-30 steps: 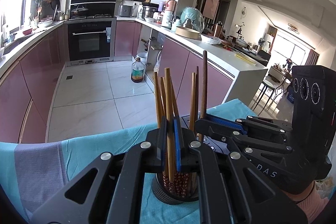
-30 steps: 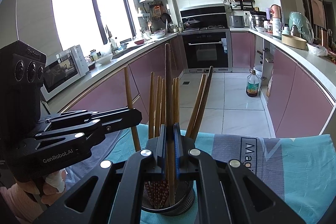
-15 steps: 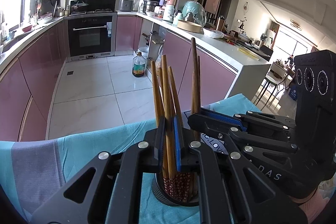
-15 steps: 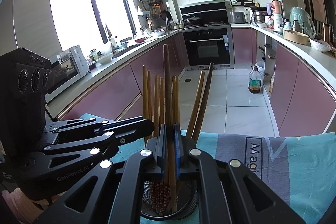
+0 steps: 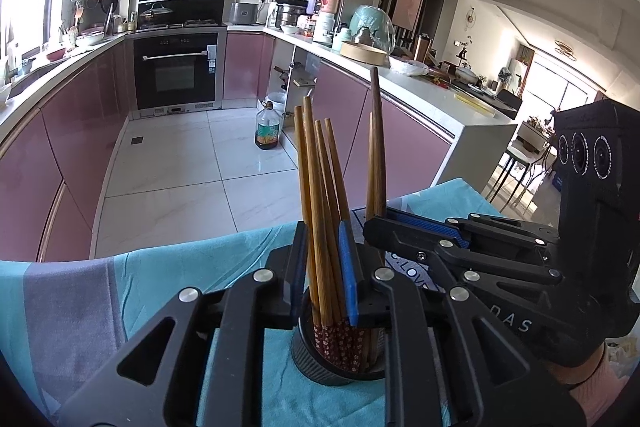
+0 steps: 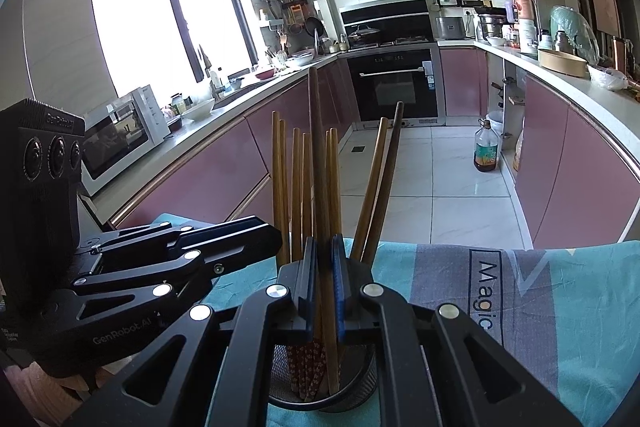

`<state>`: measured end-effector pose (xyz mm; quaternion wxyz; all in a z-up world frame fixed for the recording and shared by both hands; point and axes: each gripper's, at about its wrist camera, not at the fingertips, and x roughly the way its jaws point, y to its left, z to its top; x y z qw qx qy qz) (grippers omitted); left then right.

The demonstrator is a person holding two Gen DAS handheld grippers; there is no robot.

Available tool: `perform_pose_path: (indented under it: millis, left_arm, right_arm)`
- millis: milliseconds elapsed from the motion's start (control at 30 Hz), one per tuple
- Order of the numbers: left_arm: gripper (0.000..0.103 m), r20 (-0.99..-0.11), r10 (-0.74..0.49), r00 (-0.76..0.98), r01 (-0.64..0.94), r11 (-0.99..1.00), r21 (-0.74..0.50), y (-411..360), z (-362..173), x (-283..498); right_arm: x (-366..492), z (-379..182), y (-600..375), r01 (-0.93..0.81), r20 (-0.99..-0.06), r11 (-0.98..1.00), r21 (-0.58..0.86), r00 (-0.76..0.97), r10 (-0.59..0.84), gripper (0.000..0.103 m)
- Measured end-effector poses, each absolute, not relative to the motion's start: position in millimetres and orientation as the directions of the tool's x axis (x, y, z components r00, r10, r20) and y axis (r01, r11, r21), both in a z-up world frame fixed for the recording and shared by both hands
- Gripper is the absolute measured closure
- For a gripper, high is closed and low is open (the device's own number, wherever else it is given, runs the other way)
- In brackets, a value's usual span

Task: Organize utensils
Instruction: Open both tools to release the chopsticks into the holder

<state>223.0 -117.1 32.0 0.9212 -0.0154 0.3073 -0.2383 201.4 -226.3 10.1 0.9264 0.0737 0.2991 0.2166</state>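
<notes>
Pink-cabinet kitchen behind, teal cloth [image 5: 168,267] up front, and the holder [image 5: 320,367] stands near its far edge, chopsticks [image 5: 316,195] upright inside. Left gripper [image 5: 323,267] has just been easing apart, sticks loose between narrow jaws. Right gripper [image 6: 323,287] clamps one dark chopstick [image 6: 318,155], pointing straight up; lifting vertically looks cleanest.

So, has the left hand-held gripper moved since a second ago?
Yes: the left hand-held gripper has just been opening, wider across the holder, chopsticks between its pads.
</notes>
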Motion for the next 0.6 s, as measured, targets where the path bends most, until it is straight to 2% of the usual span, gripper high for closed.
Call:
perform_pose_path:
  millis: [333,533,600]
  left_arm:
    - [0.079,-0.549,-0.445,0.707,0.427,0.888,-0.171,-111.3,29.2,214.2]
    - [0.067,-0.536,-0.433,0.725,0.416,0.895,-0.161,-109.6,29.5,205.0]
    - [0.059,-0.528,-0.424,0.736,0.409,0.9,-0.152,-107.8,30.1,200.3]
  right_arm:
    - [196.6,8.3,-224.0,-0.363,-0.524,0.893,0.266,0.723,0.45,0.096]
    - [190.0,8.1,-222.0,-0.373,-0.522,0.891,0.259,0.722,0.454,0.096]
    - [187.6,7.1,-223.2,-0.369,-0.524,0.892,0.26,0.722,0.451,0.096]
